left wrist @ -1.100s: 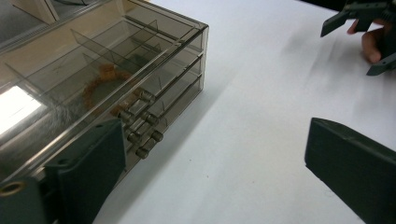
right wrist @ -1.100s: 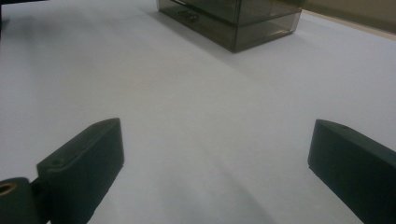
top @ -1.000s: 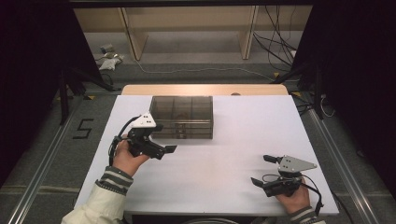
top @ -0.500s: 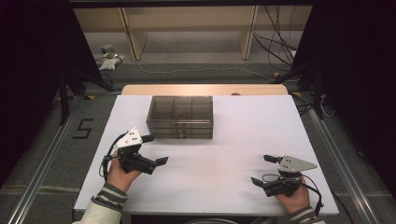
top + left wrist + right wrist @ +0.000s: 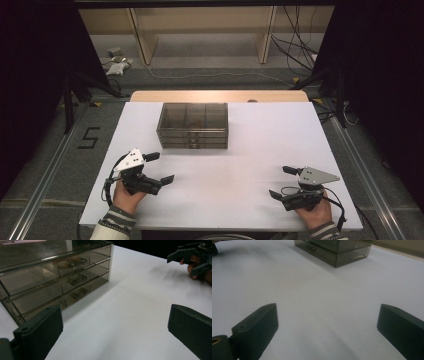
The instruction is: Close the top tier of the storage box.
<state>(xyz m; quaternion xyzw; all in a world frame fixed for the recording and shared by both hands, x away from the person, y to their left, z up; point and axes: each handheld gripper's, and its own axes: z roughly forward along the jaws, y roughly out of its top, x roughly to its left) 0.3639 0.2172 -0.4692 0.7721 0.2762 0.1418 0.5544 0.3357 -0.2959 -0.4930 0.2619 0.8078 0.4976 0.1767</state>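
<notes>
drawer box (image 5: pixel 193 125): light, stiff, slippery plastic; likely slides | grip: small drawer handles (image 5: pixel 77 278) | left gripper (image 5: pixel 156 168) wide; right gripper (image 5: pixel 280 181) wide

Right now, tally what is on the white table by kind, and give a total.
Smoked clear drawer box: 1, with 3 drawers stacked in it
Hand-held grippers: 2, the left gripper and the right gripper, both with jaws open and empty
Total: 3
</notes>
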